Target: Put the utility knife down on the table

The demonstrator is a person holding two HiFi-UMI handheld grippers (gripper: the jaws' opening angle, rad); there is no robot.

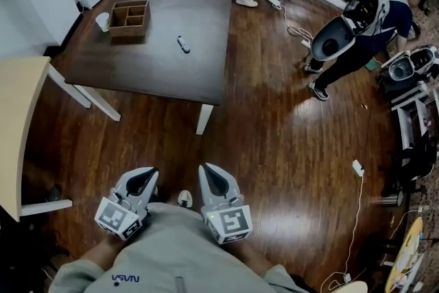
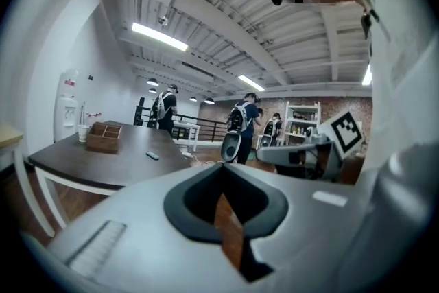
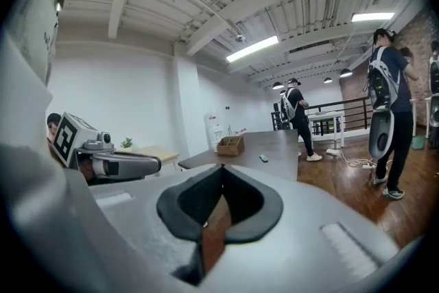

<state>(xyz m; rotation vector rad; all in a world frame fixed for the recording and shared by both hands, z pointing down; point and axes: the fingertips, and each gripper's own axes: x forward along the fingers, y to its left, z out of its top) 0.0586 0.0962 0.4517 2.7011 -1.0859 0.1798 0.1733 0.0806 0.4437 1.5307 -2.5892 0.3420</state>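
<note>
The utility knife (image 1: pixel 183 44) lies on the dark wooden table (image 1: pixel 158 65), far from both grippers. It also shows small on the table top as the utility knife (image 2: pixel 152 155) in the left gripper view and the utility knife (image 3: pixel 263 158) in the right gripper view. My left gripper (image 1: pixel 147 176) and right gripper (image 1: pixel 207 171) are held side by side close to my body, over the floor, short of the table's near edge. Both point toward the table. The left gripper (image 2: pixel 221 167) has its jaws together with nothing in them, and so does the right gripper (image 3: pixel 221 168).
A wooden compartment box (image 1: pixel 129 18) and a paper cup (image 1: pixel 102 21) stand at the table's far left. A light wooden table (image 1: pixel 17 120) is at my left. People with gear (image 1: pixel 357 24) stand on the right, and cables (image 1: pixel 357 216) lie on the floor.
</note>
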